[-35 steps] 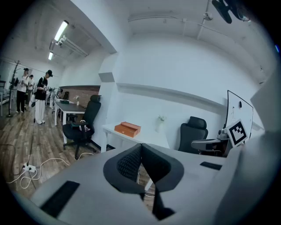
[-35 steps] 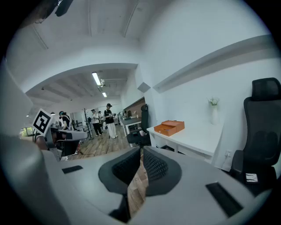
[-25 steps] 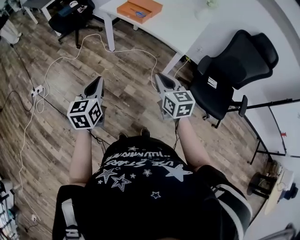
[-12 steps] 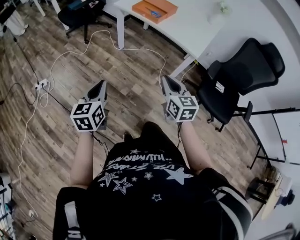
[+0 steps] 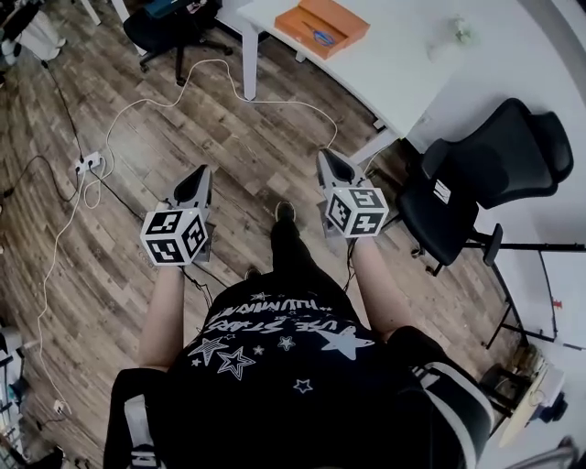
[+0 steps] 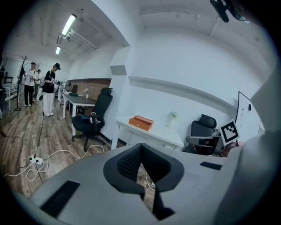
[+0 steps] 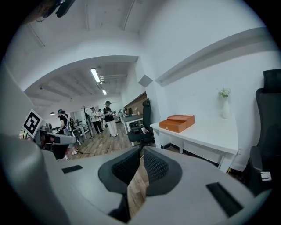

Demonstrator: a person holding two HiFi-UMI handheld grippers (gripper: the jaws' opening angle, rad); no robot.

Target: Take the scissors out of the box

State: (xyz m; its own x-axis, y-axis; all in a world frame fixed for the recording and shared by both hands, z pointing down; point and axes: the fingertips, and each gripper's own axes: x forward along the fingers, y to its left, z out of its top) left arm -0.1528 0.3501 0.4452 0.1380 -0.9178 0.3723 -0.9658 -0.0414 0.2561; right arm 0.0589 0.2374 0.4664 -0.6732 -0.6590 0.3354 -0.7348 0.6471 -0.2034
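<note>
An open orange box (image 5: 322, 26) lies on the white table (image 5: 403, 64) at the top of the head view. A blue-handled thing, probably the scissors (image 5: 321, 38), rests inside it. The box (image 6: 140, 123) also appears far ahead in the left gripper view, and the same box (image 7: 177, 123) in the right gripper view. My left gripper (image 5: 203, 172) and right gripper (image 5: 324, 156) hang side by side over the wooden floor, well short of the table. Both are shut and hold nothing, seen up close on the left gripper (image 6: 140, 147) and the right gripper (image 7: 142, 151).
A black office chair (image 5: 476, 183) stands to the right of the table and another chair (image 5: 174, 23) to its left. A white cable (image 5: 183, 87) and a power strip (image 5: 89, 163) lie on the floor. A small vase (image 5: 458, 32) stands on the table. People (image 6: 48, 88) stand far off.
The table and box have slid right and slightly nearer in the head view as the person walks forward, with a foot now stepping out. Both grippers stay shut and level.
</note>
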